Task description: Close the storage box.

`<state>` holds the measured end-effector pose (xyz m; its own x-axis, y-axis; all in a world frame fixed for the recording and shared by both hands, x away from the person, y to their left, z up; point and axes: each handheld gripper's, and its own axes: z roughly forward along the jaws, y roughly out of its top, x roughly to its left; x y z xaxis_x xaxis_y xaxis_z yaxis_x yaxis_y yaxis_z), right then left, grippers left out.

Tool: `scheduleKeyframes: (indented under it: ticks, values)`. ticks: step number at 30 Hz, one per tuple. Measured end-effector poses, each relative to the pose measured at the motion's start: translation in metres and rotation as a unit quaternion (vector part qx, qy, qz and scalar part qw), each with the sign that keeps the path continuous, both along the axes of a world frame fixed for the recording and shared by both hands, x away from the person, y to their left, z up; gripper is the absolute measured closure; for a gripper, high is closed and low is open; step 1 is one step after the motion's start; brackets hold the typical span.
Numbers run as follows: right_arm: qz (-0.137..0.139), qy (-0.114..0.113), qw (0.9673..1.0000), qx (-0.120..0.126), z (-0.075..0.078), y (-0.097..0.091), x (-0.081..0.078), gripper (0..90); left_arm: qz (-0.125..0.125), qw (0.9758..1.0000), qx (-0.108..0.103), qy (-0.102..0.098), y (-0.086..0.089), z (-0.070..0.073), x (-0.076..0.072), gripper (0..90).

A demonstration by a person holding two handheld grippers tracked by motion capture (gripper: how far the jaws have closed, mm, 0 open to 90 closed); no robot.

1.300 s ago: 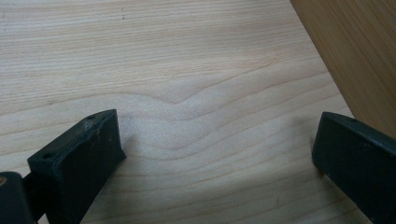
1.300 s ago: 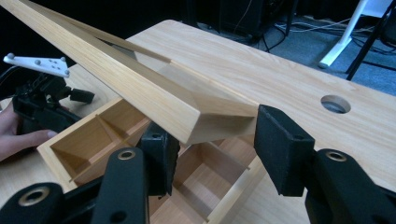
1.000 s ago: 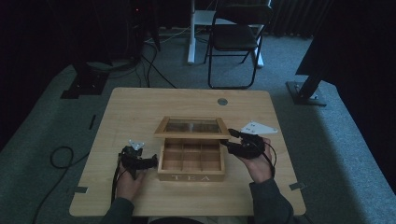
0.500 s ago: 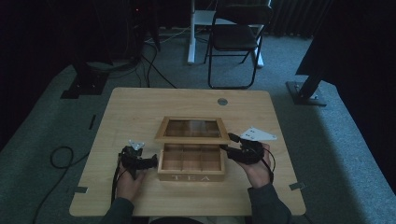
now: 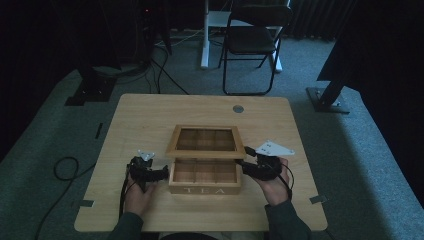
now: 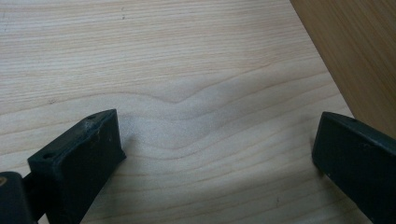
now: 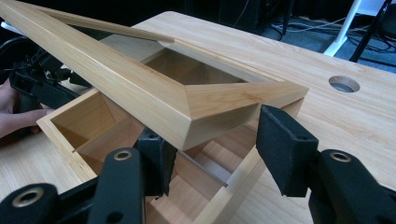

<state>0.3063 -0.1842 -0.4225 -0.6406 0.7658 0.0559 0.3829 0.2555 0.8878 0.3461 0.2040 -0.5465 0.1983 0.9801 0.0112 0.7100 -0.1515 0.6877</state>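
A wooden tea box marked TEA stands near the table's front edge. Its compartments show in the right gripper view, where the box lies below the raised lid. The glass-paned lid hangs part-way up, hinged at the back. My right gripper reaches in from the box's right side. In its own view the right gripper has the front right corner of the lid wedged between its jaws, shut on it. My left gripper rests open at the box's left side. In its own view the left gripper has bare tabletop between its jaws and the box's wall at the upper right.
A round cable hole sits in the table's back middle. A folding chair and stand bases are on the carpet behind. A cable loops on the floor at the left. The person's left hand shows beyond the box.
The lid has come down from a steeper tilt toward the box. The right hand has shifted slightly in toward the box with it. The left hand has stayed put.
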Motion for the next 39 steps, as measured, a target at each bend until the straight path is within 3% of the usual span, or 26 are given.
scheduleKeyframes:
  ticks: [11, 24, 29, 39]
  values:
    - [0.0, 0.001, 0.9998, -0.019, -0.012, 0.001, -0.008, 47.5, 0.0, 1.0, 0.0, 0.0, 0.0, 0.0, 0.0, 1.6]
    - [0.001, 0.01, 0.9998, -0.016, -0.024, -0.001, -0.019, 47.3, -0.001, 1.0, 0.001, 0.001, 0.0, 0.0, 0.0, 1.6]
    - [0.002, 0.012, 0.9995, -0.029, -0.031, -0.001, -0.024, 47.1, -0.001, 1.0, 0.002, 0.001, 0.0, 0.0, 0.0, 1.6]
    - [0.003, 0.017, 0.9994, -0.031, -0.044, -0.002, -0.03, 47.0, -0.001, 1.0, 0.002, 0.002, 0.0, 0.0, 0.0, 1.6]
